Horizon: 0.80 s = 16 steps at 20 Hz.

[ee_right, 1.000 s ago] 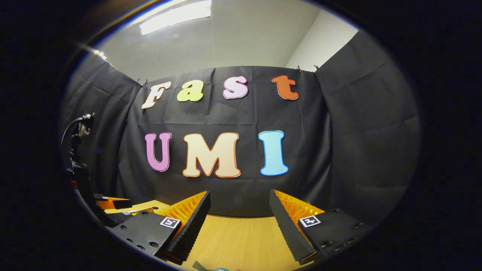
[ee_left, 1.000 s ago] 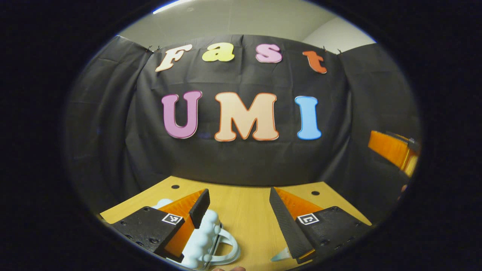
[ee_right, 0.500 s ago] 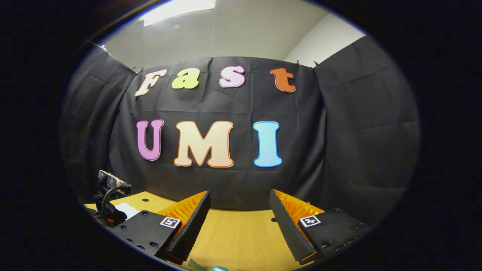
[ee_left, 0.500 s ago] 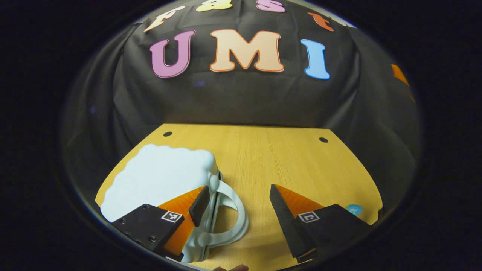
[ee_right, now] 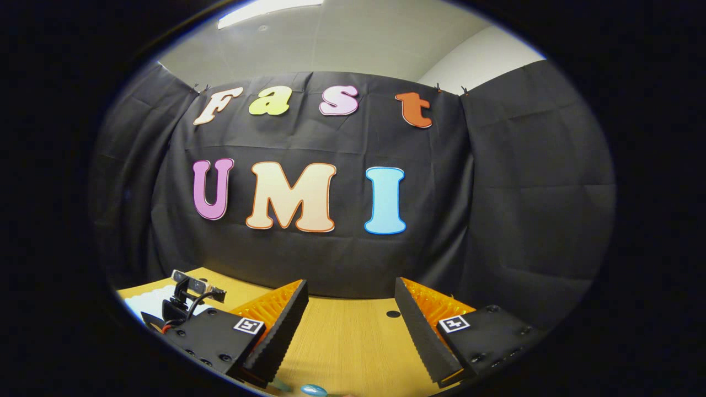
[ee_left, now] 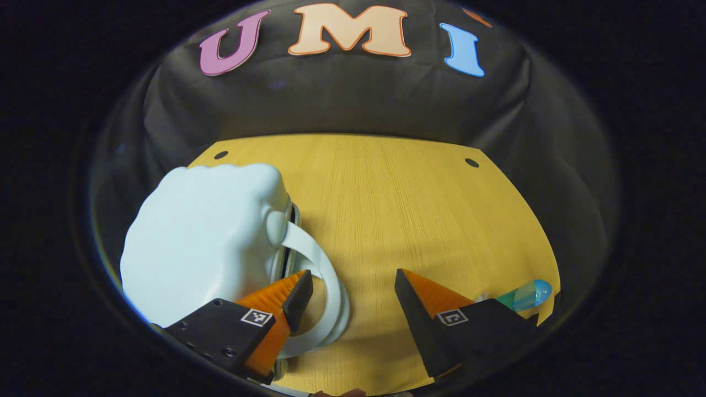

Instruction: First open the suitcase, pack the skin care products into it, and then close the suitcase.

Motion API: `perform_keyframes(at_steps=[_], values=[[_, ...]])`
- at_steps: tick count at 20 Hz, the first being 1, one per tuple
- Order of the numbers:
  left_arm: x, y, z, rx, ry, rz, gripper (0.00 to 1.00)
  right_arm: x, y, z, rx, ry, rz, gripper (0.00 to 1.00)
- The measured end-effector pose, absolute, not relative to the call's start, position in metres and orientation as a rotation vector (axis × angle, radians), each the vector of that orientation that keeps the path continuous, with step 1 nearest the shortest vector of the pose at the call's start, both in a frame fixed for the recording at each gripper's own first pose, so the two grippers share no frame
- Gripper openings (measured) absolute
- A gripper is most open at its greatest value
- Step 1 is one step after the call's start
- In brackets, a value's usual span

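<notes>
A pale, cloud-shaped suitcase [ee_left: 204,237] lies shut on the wooden table [ee_left: 397,209], at the left of the left gripper view. Its white handle loop [ee_left: 325,275] points toward me. My left gripper [ee_left: 350,298] hovers open just above the handle, with one fingertip [ee_left: 300,289] over the loop. A skin care tube with a blue cap [ee_left: 524,295] lies at the table's right front, partly hidden behind the other finger. My right gripper [ee_right: 350,320] is open and holds nothing above the table. In the right gripper view, the suitcase [ee_right: 144,300] peeks in at lower left behind the left gripper's body [ee_right: 185,295].
Two small round holes [ee_left: 471,162] mark the table's far corners. Black cloth closes the booth at the back and sides. A small blue object [ee_right: 313,390] lies at the bottom edge of the right gripper view. Bare wood stretches to the right of the suitcase.
My left gripper has tipped down and come in over the suitcase, its fingertip now over the handle loop. The blue-capped tube has come into sight. The right gripper has barely shifted.
</notes>
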<state>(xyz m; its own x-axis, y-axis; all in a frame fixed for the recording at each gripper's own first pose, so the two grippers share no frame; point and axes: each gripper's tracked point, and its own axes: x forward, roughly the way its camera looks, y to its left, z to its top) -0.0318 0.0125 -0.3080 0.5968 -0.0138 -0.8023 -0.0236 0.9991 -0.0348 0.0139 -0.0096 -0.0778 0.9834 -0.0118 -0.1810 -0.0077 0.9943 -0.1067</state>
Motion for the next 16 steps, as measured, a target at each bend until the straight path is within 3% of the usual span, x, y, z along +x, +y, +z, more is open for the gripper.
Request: perform_keyframes(at_steps=[6, 8, 13, 16], values=[[-0.033, 0.012, -0.326, -0.06, 0.99, -0.014, 0.87, 0.011, -0.012, -0.075, -0.137, 0.172, 0.0, 0.99], [-0.034, 0.017, -0.33, -0.079, 1.006, -0.003, 0.72, 0.01, -0.011, -0.074, -0.138, 0.166, 0.002, 0.99], [-0.037, 0.034, -0.34, -0.082, 1.053, 0.02, 0.18, 0.005, -0.005, -0.071, -0.138, 0.152, 0.022, 0.99], [-0.036, 0.031, -0.336, -0.079, 1.053, -0.028, 0.07, 0.003, 0.001, -0.07, -0.132, 0.144, 0.042, 0.99]])
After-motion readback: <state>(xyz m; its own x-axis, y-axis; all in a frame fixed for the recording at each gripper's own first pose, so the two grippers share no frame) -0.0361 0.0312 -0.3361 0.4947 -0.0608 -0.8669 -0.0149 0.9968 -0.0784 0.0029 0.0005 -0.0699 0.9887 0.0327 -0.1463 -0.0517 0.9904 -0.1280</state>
